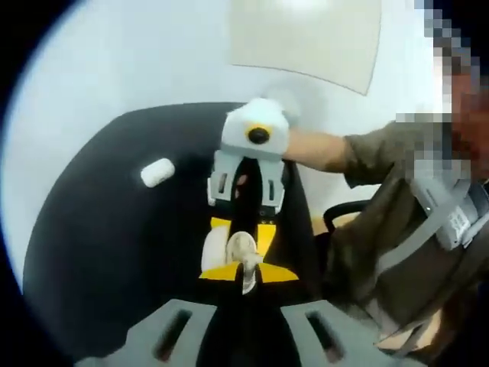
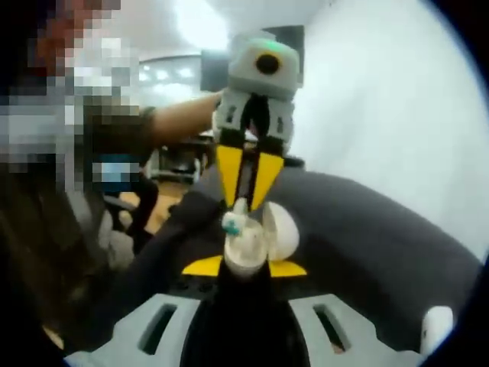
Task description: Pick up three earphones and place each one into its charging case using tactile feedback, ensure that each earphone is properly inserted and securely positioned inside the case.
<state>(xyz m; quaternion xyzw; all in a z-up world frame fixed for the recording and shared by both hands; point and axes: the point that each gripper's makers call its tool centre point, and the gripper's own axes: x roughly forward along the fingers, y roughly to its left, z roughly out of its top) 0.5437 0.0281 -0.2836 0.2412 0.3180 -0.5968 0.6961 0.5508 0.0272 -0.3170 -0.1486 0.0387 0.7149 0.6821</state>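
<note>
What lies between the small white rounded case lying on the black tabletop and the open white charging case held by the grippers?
Nothing: in the left gripper view, the black tabletop between the rounded case and the charging case is bare.

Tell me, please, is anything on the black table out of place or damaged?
Nothing looks damaged. One closed white case lies alone on the black table, apart from the open case held between the left gripper and right gripper.

Olive sleeve (image 1: 374,149), seemingly grey straps (image 1: 439,210)
</note>
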